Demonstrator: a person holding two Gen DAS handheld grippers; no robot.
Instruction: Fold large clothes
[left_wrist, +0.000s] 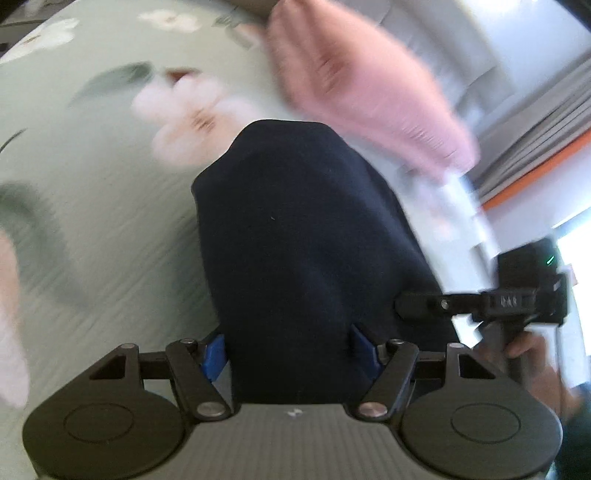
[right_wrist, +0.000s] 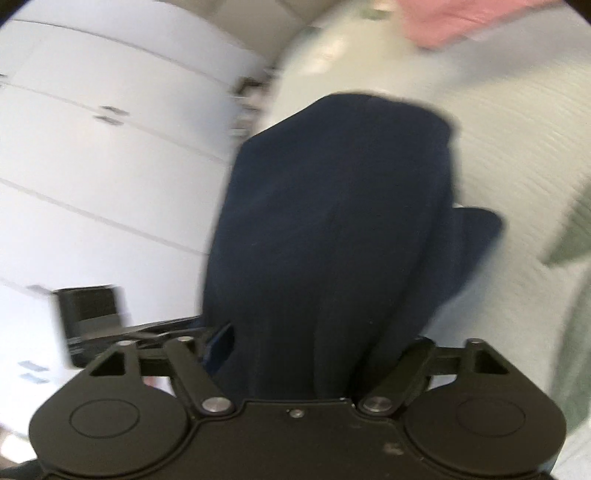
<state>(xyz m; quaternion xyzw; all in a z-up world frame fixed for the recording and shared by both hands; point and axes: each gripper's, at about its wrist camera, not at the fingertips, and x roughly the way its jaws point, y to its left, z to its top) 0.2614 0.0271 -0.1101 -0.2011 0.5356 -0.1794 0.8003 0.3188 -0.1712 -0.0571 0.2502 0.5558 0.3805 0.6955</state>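
Note:
A dark navy garment (left_wrist: 303, 236) hangs bunched over my left gripper (left_wrist: 291, 347), whose blue pads (left_wrist: 214, 354) are shut on its cloth; the fingertips are buried in fabric. In the right wrist view the same navy garment (right_wrist: 332, 229) drapes over my right gripper (right_wrist: 314, 350), which is shut on it, with the fingers hidden under the cloth. Both grippers hold the garment up above the bed. My right gripper (left_wrist: 413, 306) also shows in the left wrist view at the garment's right edge. Both views are motion-blurred.
A pale green bedspread (left_wrist: 92, 221) with pink flowers lies below. A pink garment (left_wrist: 362, 85) lies at the bed's far side, also seen in the right wrist view (right_wrist: 450, 18). White cabinets (right_wrist: 92, 147) stand on the left. Grey curtains (left_wrist: 535, 122) hang at the right.

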